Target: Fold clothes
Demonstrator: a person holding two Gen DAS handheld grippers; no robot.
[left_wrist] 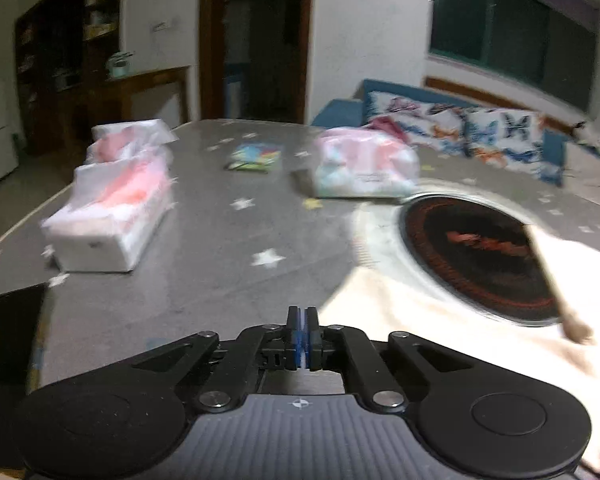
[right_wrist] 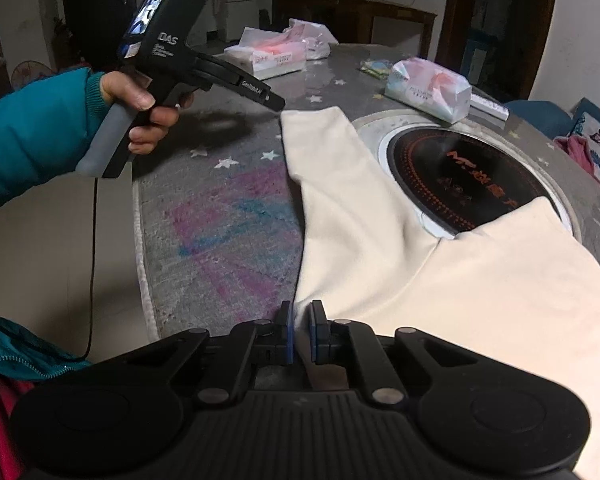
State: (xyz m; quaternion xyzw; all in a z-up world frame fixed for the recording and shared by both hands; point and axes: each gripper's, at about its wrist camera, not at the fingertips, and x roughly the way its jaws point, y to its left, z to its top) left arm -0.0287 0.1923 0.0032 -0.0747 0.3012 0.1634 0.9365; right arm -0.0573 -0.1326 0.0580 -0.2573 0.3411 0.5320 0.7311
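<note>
The cream garment lay spread over the near right part of the round table, which wore a grey cloth dotted with white stars and a faded pink and blue patch. One cream leg or sleeve ran away from me towards the middle of the table, and the cloth's broader part covered the near edge of the black induction hob set into the tabletop.

The right claw sat low at the garment's near left edge. Its blue-padded fingers stood a little apart with a thin fold of the cream fabric running between them; whether they pinched it I could not tell.

The left claw was pressed together, pads touching, with nothing between them. It hung above bare grey cloth just left of the garment, and that view was blurred. From the right wrist view, the person's left hand, in a teal sleeve, gripped that tool's handle above the table's left side, well apart from the fabric.

Farther back stood an open tissue pack on the left, a pastel plastic-wrapped pack just beyond the hob, and a small colourful packet between them. A dark phone lay at the near left edge.
</note>
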